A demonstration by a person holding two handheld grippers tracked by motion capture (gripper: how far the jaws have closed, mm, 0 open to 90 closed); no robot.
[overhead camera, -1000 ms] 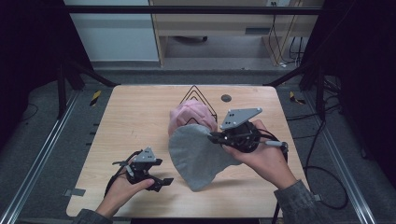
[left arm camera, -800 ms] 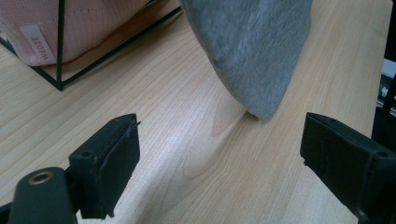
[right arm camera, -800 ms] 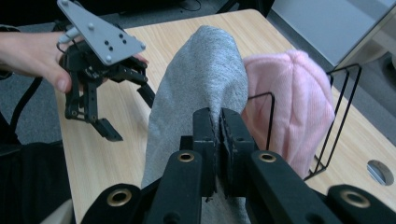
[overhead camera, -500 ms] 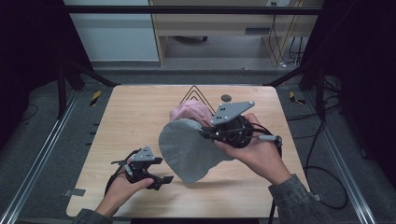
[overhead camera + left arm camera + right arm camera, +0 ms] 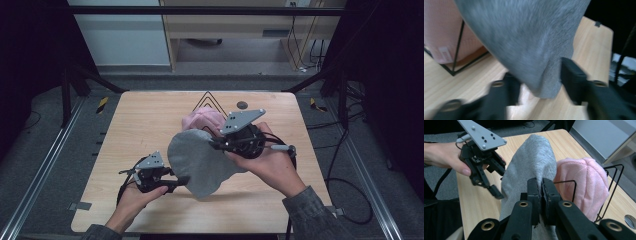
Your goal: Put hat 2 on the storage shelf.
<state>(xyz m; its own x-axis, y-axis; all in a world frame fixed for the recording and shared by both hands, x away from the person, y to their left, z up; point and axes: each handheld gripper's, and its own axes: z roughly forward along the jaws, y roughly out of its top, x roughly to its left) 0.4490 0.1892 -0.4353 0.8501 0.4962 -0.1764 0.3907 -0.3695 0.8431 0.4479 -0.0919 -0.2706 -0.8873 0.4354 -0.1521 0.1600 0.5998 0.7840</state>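
**Grey hat held up, second grip closing on its hem**

The right gripper (image 5: pixel 540 195) is clamped on the grey knit hat (image 5: pixel 197 160), lifted above mid-table. The left gripper (image 5: pixel 540 82), at the hat's 7 o'clock, has just been closing, the hem between its jaws, not yet visibly pinched. The hat is judged soft, light, floppy, best taken at the hem. At 12 o'clock a pink hat (image 5: pixel 202 120) is held on the wire rack (image 5: pixel 610 187)

Grey hat (image 5: pixel 200 160): soft knit cloth, fine-textured, matt, slightly fuzzy. Pink hat (image 5: pixel 584 185): coarser ribbed knit, matt. Wire stand (image 5: pixel 610 192): thin black metal rod, smooth. Counter (image 5: pixel 140 125): pale wood grain, smooth, low sheen. Right gripper (image 5: pixel 541 190): black matt plastic, brass-coloured rivets. Left gripper (image 5: pixel 182 181): black plastic, plate of grey matt metal.
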